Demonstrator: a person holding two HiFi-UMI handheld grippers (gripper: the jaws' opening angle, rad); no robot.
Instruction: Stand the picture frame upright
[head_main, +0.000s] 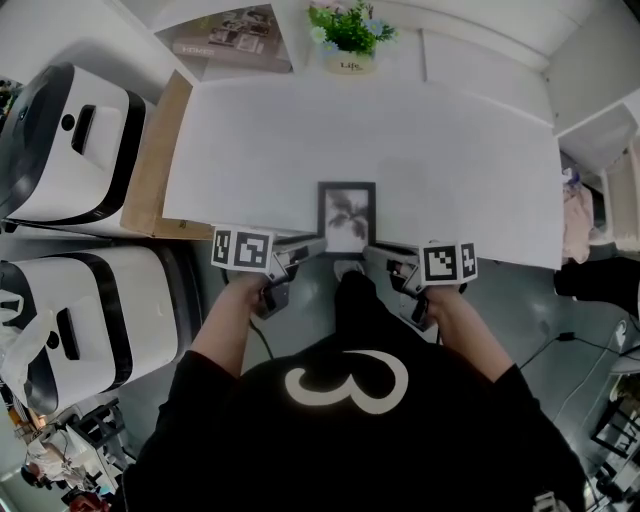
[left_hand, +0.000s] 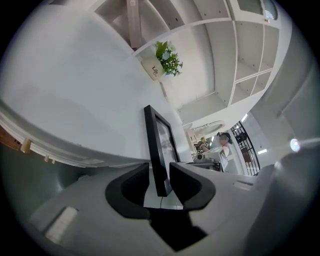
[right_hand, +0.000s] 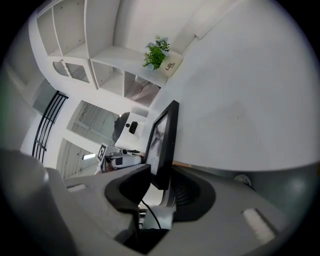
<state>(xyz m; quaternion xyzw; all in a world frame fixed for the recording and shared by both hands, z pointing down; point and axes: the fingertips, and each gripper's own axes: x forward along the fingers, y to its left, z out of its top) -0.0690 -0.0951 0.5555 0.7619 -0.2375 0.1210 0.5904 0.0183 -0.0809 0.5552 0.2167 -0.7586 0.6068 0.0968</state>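
One black picture frame (head_main: 347, 215) stands raised at the near edge of the single white table (head_main: 430, 150), its printed side toward the person. Two grippers hold it, one at each lower corner. The left gripper (head_main: 318, 245) has its jaws closed onto the frame's left edge, and the right gripper (head_main: 372, 250) has its jaws closed onto the right edge. Each pinches the black rim between its pads. One potted plant (head_main: 350, 35) sits beyond the table's far side, well apart from the frame. Two white machines (head_main: 70, 140) stand to the table's left.
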